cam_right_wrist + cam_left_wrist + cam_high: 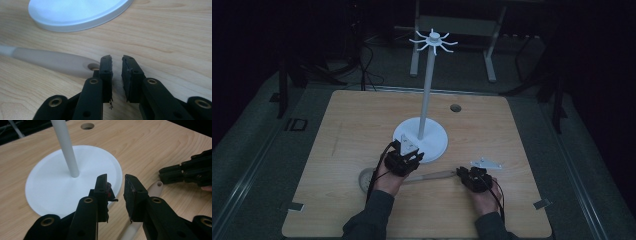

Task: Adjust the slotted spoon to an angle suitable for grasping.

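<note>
A white stand rises from a round base (434, 142) on the wooden table, its pole (427, 95) ending in a ring of hooks (433, 40). A utensil with a beige handle (432, 176) lies in front of the base, its round head (365, 178) to the left. My left gripper (416, 159) hovers over the base's near edge (55, 187), open with nothing between its fingers (116, 180). My right gripper (460, 173) sits low at the handle's holed end (92, 67), open (116, 61), with the handle just left of its jaws.
A round cable hole (455, 107) sits in the table beyond the base. Small grey tabs mark the near left (294, 206) and near right (539, 204) of the table. Frame legs (492, 60) and cables stand on the dark floor behind.
</note>
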The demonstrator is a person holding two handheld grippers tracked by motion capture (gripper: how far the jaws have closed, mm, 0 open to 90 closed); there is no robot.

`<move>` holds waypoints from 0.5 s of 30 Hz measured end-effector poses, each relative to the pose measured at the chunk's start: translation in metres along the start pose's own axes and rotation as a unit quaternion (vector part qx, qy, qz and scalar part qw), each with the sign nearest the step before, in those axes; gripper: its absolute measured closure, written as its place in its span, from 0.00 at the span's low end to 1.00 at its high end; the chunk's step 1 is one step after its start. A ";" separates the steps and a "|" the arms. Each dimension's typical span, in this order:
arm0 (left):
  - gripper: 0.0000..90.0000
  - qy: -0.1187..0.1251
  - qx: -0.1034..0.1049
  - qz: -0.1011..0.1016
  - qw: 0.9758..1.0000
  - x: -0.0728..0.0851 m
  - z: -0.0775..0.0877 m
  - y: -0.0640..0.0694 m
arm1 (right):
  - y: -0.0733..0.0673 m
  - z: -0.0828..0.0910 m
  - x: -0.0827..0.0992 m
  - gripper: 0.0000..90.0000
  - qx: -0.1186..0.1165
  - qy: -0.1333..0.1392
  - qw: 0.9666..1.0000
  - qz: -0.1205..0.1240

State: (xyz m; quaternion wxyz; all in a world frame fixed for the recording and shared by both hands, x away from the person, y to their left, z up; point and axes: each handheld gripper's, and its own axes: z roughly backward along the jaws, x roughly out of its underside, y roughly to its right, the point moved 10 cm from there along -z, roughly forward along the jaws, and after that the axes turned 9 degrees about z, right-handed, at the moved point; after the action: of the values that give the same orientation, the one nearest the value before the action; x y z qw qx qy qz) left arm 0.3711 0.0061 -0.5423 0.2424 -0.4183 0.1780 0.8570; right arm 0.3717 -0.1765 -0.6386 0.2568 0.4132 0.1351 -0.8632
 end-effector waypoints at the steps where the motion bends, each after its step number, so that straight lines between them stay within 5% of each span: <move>1: 0.80 0.000 -0.002 -0.001 1.000 -0.001 0.001 -0.002 | 0.002 0.002 -0.001 0.85 0.002 0.005 1.000 0.000; 15: 0.70 0.005 -0.004 0.014 1.000 -0.007 0.013 -0.022 | 0.023 0.032 -0.014 0.65 -0.005 0.050 0.998 -0.021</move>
State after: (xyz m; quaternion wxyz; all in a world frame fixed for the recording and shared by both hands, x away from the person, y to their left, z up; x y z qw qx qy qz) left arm 0.3790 0.0292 -0.5314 0.2285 -0.4208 0.1818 0.8589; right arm 0.3713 -0.2046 -0.6081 0.2337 0.4519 0.1609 -0.8457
